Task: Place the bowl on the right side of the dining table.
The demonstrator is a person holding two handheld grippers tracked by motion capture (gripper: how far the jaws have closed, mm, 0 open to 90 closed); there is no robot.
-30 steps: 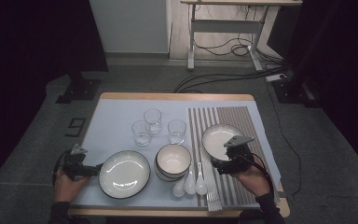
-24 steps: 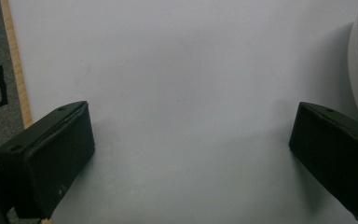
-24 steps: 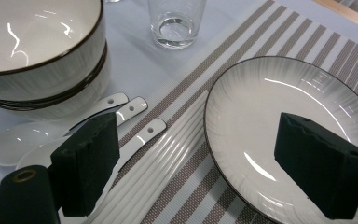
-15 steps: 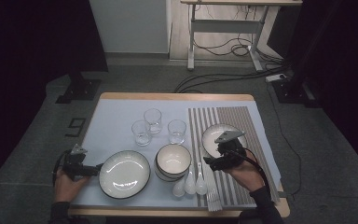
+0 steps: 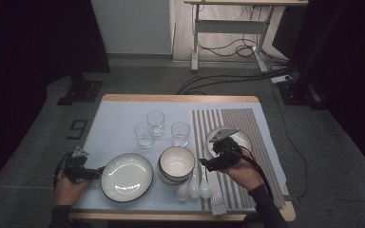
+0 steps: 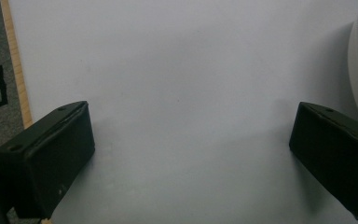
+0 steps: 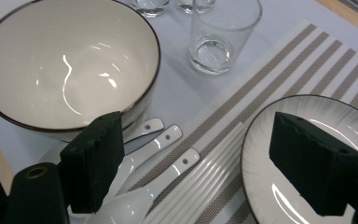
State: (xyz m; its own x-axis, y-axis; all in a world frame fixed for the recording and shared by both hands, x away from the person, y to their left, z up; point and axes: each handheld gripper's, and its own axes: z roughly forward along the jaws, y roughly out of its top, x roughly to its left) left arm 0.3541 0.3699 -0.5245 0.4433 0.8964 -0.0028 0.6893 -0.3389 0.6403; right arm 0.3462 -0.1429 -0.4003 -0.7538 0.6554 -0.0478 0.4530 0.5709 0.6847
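Pale blue matting covered the wooden table (image 5: 123, 98), with a striped placemat (image 5: 256, 124) laid at its right, likely as a place setting. On that mat sat a small ribbed plate (image 7: 307, 154); stacked bowls (image 7: 70, 60) and three ceramic spoons (image 7: 144, 154) lay beside it. The right gripper (image 5: 208, 166) hovered over the spoons, jaws spread and just narrowing on nothing, seemingly lining up a pick. The left gripper (image 5: 95, 173), spread and empty, waited beside the large plate (image 5: 126, 176).

The left claw (image 5: 96, 172) is resting low at the near left, jaws wide apart; the right claw (image 5: 205, 166) is hovering with its jaws just closing slightly, nothing between them.
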